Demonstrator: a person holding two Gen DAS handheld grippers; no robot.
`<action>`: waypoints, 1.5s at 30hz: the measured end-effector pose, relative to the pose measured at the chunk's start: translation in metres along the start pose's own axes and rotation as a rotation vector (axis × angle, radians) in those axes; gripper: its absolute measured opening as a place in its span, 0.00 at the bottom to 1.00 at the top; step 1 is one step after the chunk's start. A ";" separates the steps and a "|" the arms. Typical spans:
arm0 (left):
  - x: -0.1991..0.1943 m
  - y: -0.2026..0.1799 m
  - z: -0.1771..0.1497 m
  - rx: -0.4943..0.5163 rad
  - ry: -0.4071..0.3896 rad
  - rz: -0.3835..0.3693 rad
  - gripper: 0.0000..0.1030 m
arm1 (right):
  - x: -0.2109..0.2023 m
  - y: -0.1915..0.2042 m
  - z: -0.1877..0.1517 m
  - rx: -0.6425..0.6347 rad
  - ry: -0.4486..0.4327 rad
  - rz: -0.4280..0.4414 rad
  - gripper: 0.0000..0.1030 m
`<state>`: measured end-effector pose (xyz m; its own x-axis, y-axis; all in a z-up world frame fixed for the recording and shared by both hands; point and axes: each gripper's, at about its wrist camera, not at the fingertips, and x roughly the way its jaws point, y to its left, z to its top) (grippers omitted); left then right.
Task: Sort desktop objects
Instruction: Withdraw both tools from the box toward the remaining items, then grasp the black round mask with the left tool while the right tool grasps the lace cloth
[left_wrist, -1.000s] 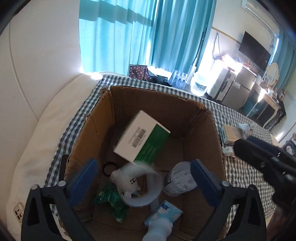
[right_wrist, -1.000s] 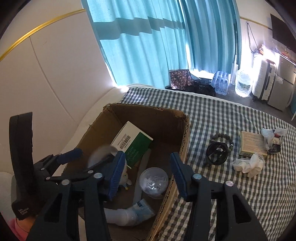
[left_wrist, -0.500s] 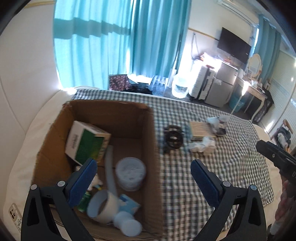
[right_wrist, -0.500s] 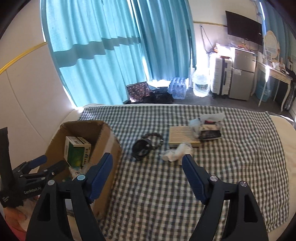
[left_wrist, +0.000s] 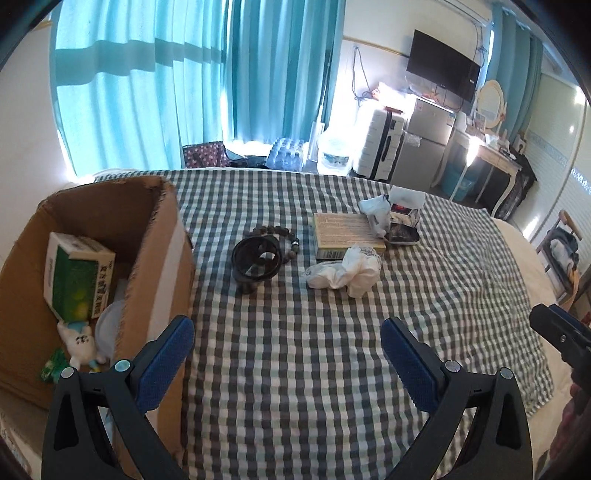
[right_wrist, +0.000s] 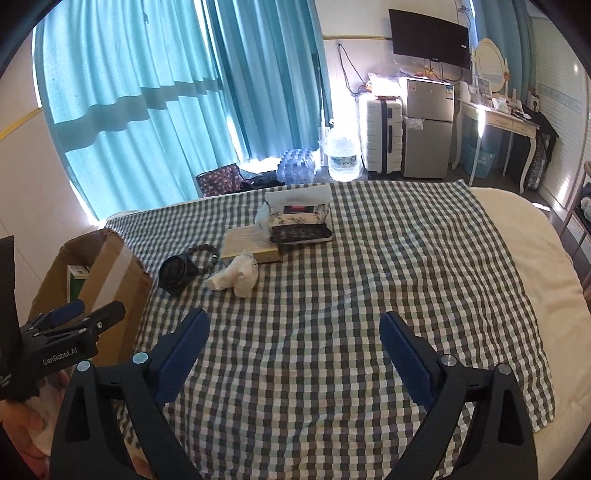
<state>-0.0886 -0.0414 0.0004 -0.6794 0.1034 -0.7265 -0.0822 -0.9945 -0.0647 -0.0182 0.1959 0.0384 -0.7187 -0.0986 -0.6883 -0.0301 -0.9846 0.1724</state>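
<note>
So it looks roughly half done, going by what's where. The cardboard box (left_wrist: 96, 258) on the left edge of the bed already has a green and white carton (left_wrist: 75, 280), a little white toy (left_wrist: 81, 341), a round clear lid and something green in it. Left out on the checked cloth (left_wrist: 295, 350): a black round holder (left_wrist: 255, 260) with a bead bracelet (left_wrist: 275, 234) touching it behind, a crumpled white wad (left_wrist: 343, 271), a flat tan book (left_wrist: 347, 234), and a tissue pack (right_wrist: 299, 218) with a dark patterned pouch lying against the book's far end.

Both tongs are spread wide with nothing in them: the left tongs (left_wrist: 286, 356) hover just beside the box's near corner, the right tongs (right_wrist: 293, 349) over bare cloth, well short of the pile. I'd guess the holder or the wad is the closest next grab.
</note>
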 end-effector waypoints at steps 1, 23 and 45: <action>0.011 -0.002 0.002 0.013 0.001 0.009 1.00 | 0.007 -0.005 0.000 0.017 0.006 0.006 0.91; 0.156 0.021 0.017 -0.025 0.034 0.109 1.00 | 0.191 0.025 0.017 0.073 0.125 0.230 0.91; 0.152 0.054 0.009 -0.158 0.080 0.028 0.27 | 0.183 0.031 0.011 -0.009 0.189 0.158 0.26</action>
<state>-0.2027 -0.0796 -0.1077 -0.6192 0.0807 -0.7811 0.0558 -0.9877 -0.1463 -0.1586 0.1490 -0.0743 -0.5710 -0.2757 -0.7733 0.0787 -0.9560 0.2827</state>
